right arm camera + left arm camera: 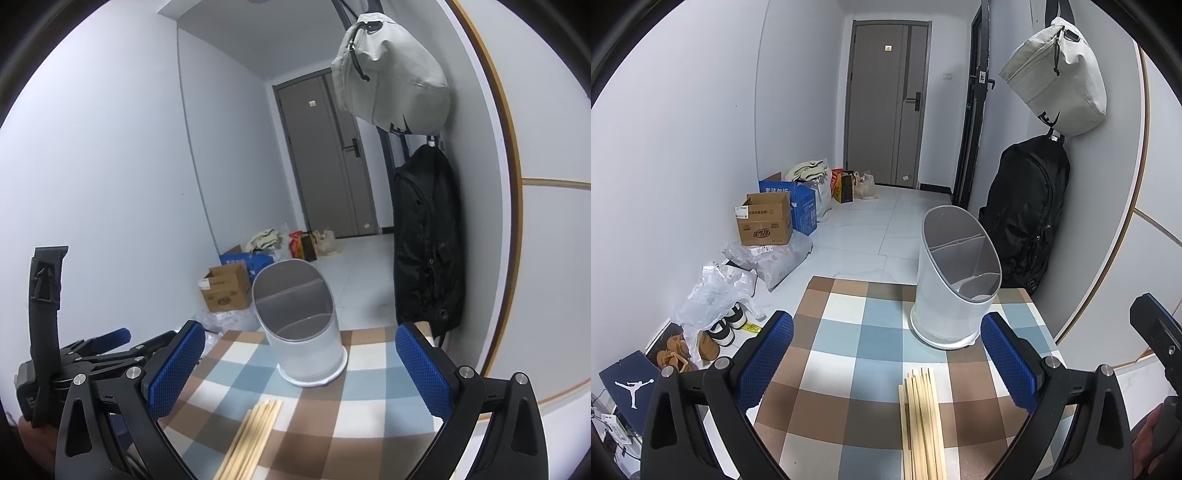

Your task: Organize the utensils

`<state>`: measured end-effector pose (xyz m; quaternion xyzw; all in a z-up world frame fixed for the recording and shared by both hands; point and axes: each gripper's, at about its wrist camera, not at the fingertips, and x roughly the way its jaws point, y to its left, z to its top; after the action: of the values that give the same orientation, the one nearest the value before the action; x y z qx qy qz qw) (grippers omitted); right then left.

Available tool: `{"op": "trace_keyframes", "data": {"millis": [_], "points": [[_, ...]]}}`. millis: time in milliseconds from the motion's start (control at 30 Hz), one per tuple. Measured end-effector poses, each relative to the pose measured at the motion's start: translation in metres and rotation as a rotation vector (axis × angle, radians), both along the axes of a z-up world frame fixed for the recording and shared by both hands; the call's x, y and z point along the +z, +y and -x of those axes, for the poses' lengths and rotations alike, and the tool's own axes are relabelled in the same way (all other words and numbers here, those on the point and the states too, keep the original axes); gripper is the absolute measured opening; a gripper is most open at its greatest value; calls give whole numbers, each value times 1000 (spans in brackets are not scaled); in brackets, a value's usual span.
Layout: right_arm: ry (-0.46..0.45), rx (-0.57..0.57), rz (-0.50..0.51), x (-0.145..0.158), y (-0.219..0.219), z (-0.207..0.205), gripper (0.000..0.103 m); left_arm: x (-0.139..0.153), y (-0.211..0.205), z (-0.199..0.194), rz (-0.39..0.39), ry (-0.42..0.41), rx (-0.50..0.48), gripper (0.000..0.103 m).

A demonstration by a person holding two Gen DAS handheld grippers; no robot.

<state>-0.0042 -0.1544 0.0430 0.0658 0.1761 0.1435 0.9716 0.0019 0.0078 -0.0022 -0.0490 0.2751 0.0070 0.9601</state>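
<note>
A bundle of wooden chopsticks [922,421] lies on the checkered tablecloth [849,354], near the front edge. It also shows in the right wrist view [255,435]. A white utensil holder [955,280] with grey inner dividers stands empty at the table's far right; it also shows in the right wrist view [303,325]. My left gripper [886,354] is open and empty, its blue pads either side of the chopsticks' far ends. My right gripper [301,369] is open and empty above the chopsticks. The left gripper also shows in the right wrist view [110,343].
A black backpack [1027,210] and a grey bag [1060,77] hang on the wall right of the table. Cardboard boxes [764,221], plastic bags [716,295] and shoes [713,339] lie on the floor to the left. A grey door [886,99] is at the hallway's end.
</note>
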Motion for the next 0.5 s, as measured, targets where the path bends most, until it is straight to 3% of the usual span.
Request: {"op": "trace_keyframes", "data": {"millis": [500], "points": [[63,-15,9,-6,4,-12,103,-3,-2,-5,-3,41,-18,99]]}}
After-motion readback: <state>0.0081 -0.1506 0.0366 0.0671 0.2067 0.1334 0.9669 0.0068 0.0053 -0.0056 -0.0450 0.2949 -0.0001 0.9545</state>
